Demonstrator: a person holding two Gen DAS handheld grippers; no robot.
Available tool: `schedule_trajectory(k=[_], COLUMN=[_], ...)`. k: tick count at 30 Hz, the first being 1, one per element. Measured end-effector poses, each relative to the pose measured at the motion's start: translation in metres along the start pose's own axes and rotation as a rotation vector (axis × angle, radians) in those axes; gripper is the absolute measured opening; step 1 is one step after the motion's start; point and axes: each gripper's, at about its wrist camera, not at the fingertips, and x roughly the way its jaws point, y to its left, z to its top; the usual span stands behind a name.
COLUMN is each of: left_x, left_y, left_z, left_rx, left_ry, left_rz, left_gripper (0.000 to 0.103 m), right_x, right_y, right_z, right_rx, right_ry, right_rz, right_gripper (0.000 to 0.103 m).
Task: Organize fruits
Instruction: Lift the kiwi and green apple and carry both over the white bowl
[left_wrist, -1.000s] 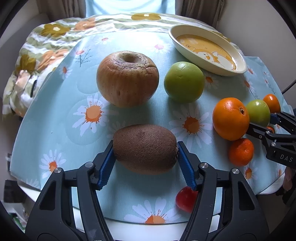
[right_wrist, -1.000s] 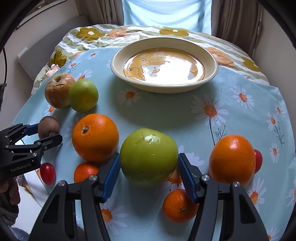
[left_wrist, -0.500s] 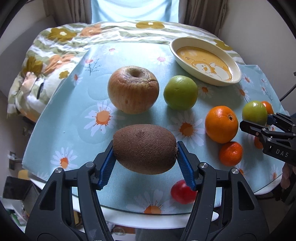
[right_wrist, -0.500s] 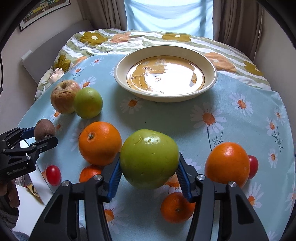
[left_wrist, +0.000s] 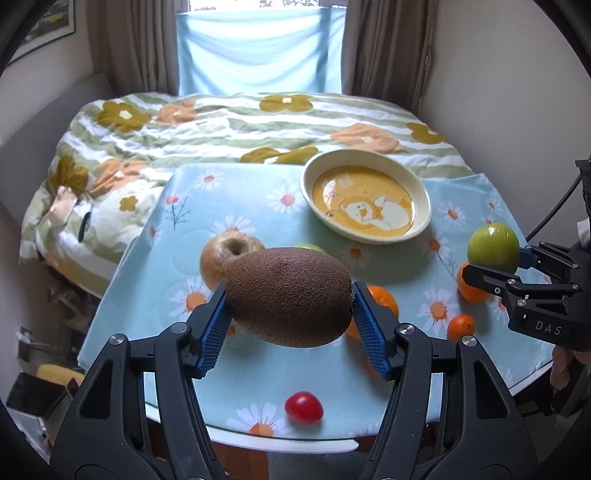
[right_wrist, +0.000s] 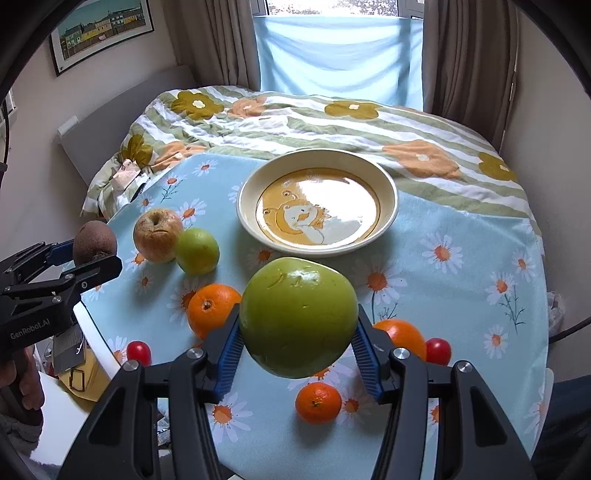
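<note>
Two fruits are lifted clear of the table (right_wrist: 461, 229) and none is yet placed. The left gripper (left_wrist: 290, 323) has its blue pads clamped on the ends of a brown kiwi (left_wrist: 290, 297), held in the air over the near edge of the flowered cloth. The right gripper (right_wrist: 297, 349) is clamped on the sides of a large green apple (right_wrist: 299, 317), also off the cloth. The bowl (right_wrist: 317, 162), cream-rimmed with an orange cartoon bottom, stands at the far side of the table and holds nothing. Left on the cloth are a wrinkled russet apple (right_wrist: 158, 240) touching a small green fruit (right_wrist: 197, 251), two oranges (right_wrist: 210, 308), one partly hidden behind the right pad, a small mandarin (right_wrist: 318, 402), and two cherry tomatoes (right_wrist: 138, 352); a further mandarin may lie hidden under the held apple. Judged from this, the sorting is at its start, with the bowl the likely destination.
</note>
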Motion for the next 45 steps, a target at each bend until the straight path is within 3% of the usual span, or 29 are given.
schedule_trajectory(k=[10,25,36,45], left_x=[0.009,0.128,0.213,0.245], left_y=[-0.024,-0.058,-0.082,-0.100], left_z=[0.068,0.155,0.173,0.163], left_rx=[0.067,0.254,0.383,0.464], left_ry=[-0.070,0.012,0.120,0.190], left_rz=[-0.072,-0.186,-0.225,-0.193], left_gripper=[0.068,0.068,0.068,0.068], right_x=[-0.016,0.028,0.066,0.080], right_y=[-0.026,-0.068,-0.097,-0.111], right_z=[0.044,0.106,0.128,0.130], right_rx=[0.036,0.172,0.279,0.343], right_ry=[-0.039,-0.036,-0.006,0.023], right_rz=[-0.040,-0.105,-0.150,-0.169], right_gripper=[0.051,0.051,0.051,0.051])
